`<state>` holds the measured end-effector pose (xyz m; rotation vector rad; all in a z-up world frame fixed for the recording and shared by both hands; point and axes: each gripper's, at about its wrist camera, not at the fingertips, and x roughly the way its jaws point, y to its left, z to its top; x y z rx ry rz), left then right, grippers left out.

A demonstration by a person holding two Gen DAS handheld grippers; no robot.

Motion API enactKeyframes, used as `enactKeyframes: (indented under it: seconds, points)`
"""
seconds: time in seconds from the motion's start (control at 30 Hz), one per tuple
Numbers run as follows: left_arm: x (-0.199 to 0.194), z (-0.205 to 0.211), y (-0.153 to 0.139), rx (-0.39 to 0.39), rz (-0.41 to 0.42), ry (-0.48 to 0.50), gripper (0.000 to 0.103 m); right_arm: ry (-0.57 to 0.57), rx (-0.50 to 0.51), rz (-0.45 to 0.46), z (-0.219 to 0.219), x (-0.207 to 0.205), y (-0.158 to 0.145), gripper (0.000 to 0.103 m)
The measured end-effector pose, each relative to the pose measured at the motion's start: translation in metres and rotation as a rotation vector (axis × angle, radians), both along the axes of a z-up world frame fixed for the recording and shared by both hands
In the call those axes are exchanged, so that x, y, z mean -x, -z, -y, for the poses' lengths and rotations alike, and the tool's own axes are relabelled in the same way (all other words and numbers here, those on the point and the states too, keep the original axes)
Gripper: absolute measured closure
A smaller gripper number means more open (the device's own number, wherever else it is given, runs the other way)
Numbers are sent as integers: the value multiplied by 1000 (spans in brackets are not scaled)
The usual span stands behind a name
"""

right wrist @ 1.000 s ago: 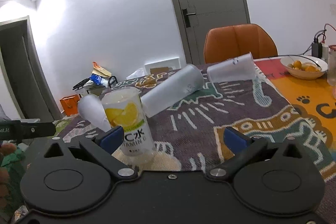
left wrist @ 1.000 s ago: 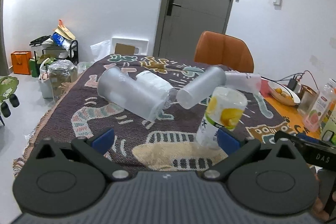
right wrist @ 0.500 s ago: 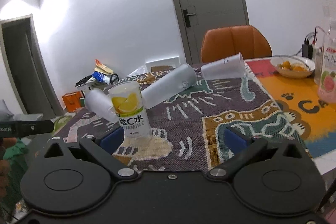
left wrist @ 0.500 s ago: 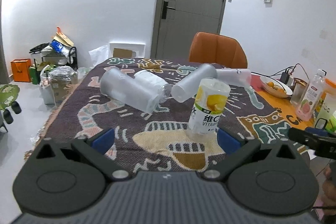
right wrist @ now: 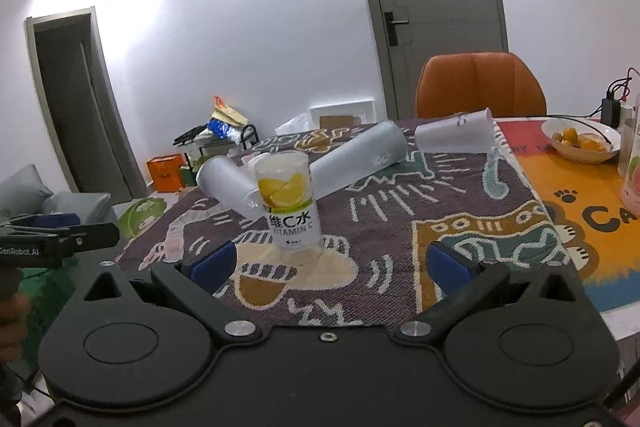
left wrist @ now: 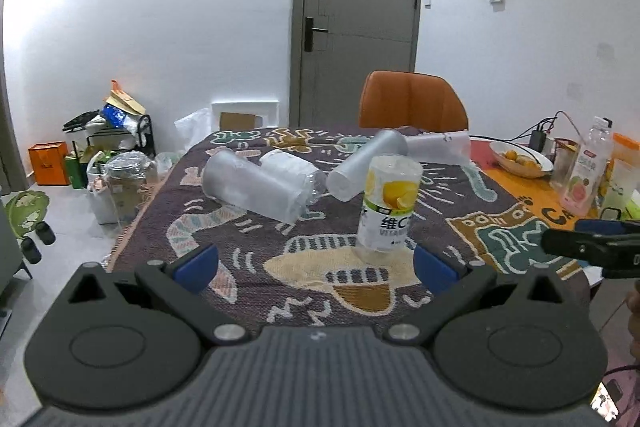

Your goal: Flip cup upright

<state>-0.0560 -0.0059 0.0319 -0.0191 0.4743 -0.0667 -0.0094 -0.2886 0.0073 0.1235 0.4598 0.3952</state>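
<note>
A clear cup with a lemon label (left wrist: 387, 207) stands upright on the patterned cloth; it also shows in the right wrist view (right wrist: 289, 203). Several frosted cups lie on their sides behind it: a wide one (left wrist: 252, 186), a long one (left wrist: 366, 166) and a far one (left wrist: 438, 146). My left gripper (left wrist: 314, 263) is open and empty, short of the lemon cup. My right gripper (right wrist: 332, 261) is open and empty, also short of it.
An orange chair (left wrist: 412, 101) stands behind the table. A fruit bowl (left wrist: 520, 157) and a drink bottle (left wrist: 586, 173) sit on the orange mat at right. Clutter and bags (left wrist: 108, 155) lie on the floor at left. The other gripper shows at right (left wrist: 592, 247).
Both grippers have drawn back and away from the lemon cup, which now stands free and upright on the cloth. The lying cups have not moved.
</note>
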Motion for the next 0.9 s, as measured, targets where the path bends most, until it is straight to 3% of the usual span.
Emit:
enactKeyframes:
  seconds: [0.9]
  points:
    - [2, 2, 5, 21, -17, 25, 0, -35, 18, -31, -10, -1, 6, 0]
